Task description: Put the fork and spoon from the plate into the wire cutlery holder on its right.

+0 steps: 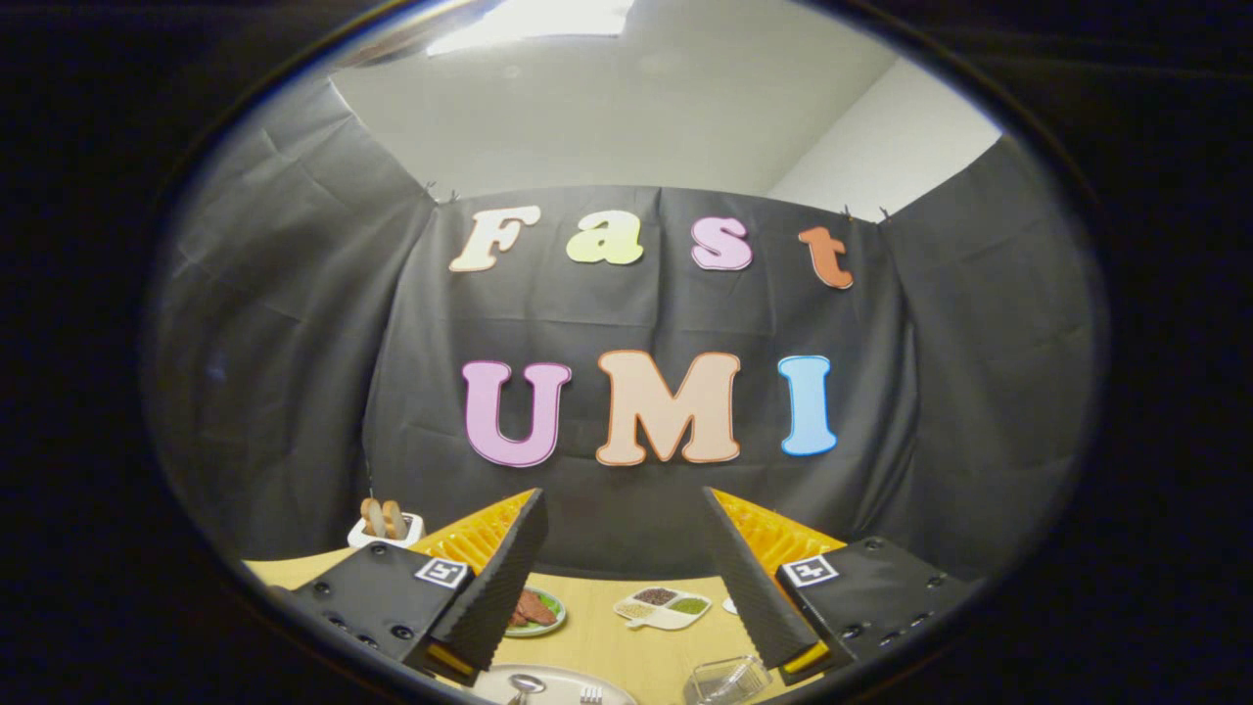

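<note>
Fingers (509, 578) of the gripper (626, 578) stand wide apart with nothing between them, raised above the table (587, 636) and aimed mostly at the booth wall. Each side of the gripper carries a small square marker with a coded pattern, not readable as words.

Just below and between the fingers lies the plate (558, 679), partly cut off. On it the spoon (526, 683) shows its bowl and the fork (590, 693) its tines, side by side and a little apart. Just beside the plate, toward the right finger, sits the holder (726, 679), a pale see-through basket whose wires are hard to make out.

Beyond the fingers are a green dish (536, 612) with dark reddish food, a white divided tray (663, 607) of grains, and farther back a small white rack (385, 527) holding bread slices.

Risks, as I judge them: the gripper looks high and tilted up, so the descent starts with the cutlery barely in sight. Spoon and fork lie close together, so a wide closing could catch both or push one off the plate. Flat metal on a smooth plate may slip from the pads. The light holder could tip if a handle strikes its rim.

No brand or label on the tableware can be read.
</note>
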`<state>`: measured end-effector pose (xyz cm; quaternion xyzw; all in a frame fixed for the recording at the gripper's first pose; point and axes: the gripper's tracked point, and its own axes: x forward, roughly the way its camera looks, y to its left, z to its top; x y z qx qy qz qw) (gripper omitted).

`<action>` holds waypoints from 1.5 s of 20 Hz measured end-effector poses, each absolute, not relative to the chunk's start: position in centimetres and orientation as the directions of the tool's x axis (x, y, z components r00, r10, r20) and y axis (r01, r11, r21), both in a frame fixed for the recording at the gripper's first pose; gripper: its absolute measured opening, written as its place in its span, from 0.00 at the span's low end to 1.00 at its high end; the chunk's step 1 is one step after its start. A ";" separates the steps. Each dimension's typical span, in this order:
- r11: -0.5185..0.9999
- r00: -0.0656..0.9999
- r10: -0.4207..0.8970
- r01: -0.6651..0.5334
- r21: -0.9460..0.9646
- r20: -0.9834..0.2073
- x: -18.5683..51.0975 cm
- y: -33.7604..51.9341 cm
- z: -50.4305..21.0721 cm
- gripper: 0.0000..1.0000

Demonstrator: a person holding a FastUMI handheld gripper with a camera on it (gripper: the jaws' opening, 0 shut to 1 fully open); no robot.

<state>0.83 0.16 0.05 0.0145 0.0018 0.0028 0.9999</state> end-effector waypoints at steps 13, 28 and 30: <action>0.998 0.988 0.070 -0.071 0.002 -0.138 0.8 1.9 -4.0 1.00; 0.993 0.835 0.105 -0.120 0.006 -0.539 -3.5 2.1 -19.5 1.00; 0.992 0.805 0.105 -0.125 0.005 -0.584 -4.5 2.0 -21.4 1.00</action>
